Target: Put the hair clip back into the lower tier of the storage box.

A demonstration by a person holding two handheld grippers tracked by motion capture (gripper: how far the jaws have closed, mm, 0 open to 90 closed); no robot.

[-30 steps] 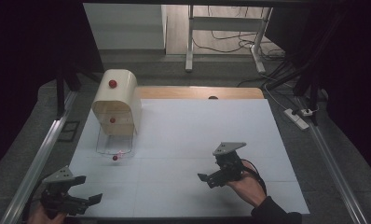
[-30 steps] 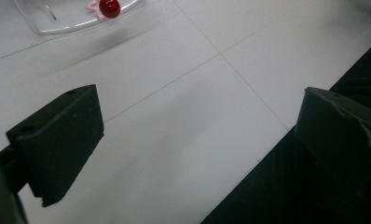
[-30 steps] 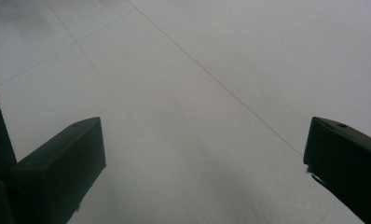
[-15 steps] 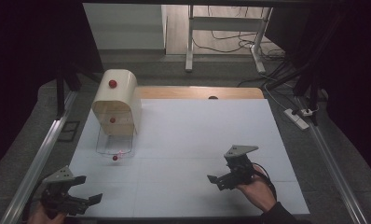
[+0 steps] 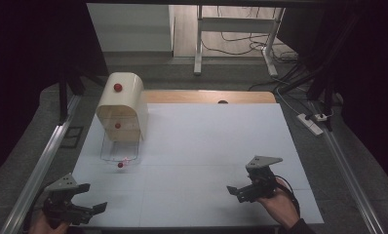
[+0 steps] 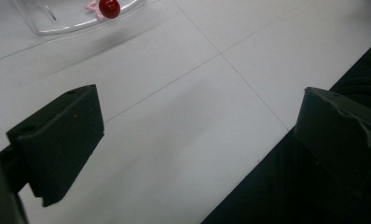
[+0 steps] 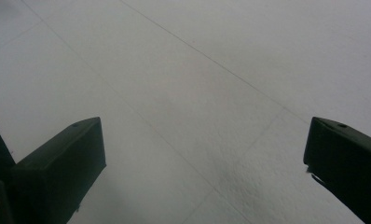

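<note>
The left tool [image 5: 87,199] hung at the near left corner of the white bench [image 5: 206,146], jaws spread wide and empty. Just ahead of it lay the clear flap [image 5: 118,152] with its red knob [image 5: 120,165], beneath the cream box [image 5: 121,107]. Well off to its right, the right tool [image 5: 236,191] gaped empty too.

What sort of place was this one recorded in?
Probably a lab or workshop set up for recording: a white table framed by metal rails, dark curtains around it, and a power strip with loose cables on the floor behind. A hand-held gripper hovers over the table.
</note>
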